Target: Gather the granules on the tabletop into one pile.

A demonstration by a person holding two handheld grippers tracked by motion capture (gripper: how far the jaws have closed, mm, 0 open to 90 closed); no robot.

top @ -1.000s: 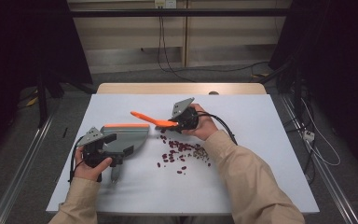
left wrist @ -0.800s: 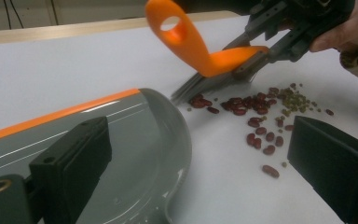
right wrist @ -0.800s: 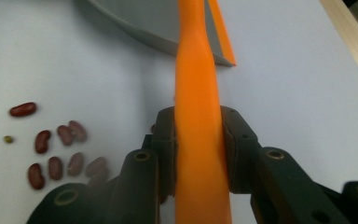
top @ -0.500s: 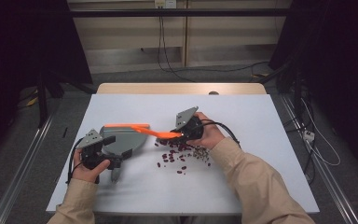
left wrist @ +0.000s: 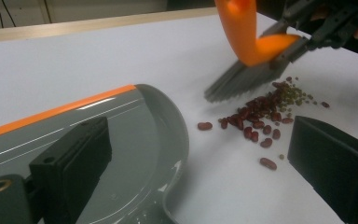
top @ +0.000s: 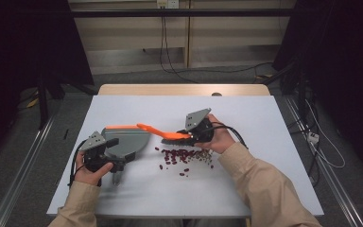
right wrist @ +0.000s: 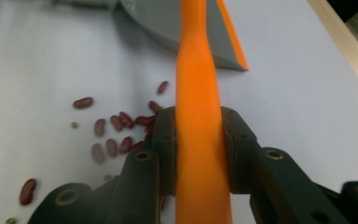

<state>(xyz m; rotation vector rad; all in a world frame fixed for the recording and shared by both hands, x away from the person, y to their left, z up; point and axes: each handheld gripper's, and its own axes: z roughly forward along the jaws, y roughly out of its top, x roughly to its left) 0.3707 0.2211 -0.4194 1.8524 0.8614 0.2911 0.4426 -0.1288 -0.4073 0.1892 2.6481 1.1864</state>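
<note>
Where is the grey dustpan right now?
In the high view, the dustpan lies on the table's left side, at the left gripper, left of the scattered beans.

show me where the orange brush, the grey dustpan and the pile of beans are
orange brush (top: 157, 130): high view, on its orange handle.
grey dustpan (top: 127, 138): high view, on the grey tray surface.
pile of beans (left wrist: 256, 122): left gripper view, on the red beans in the middle of the pile.

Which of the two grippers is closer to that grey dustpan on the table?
The left gripper: it sits at the dustpan, one jaw over its grey surface. The right gripper holds the orange brush farther right, above the beans.
</note>
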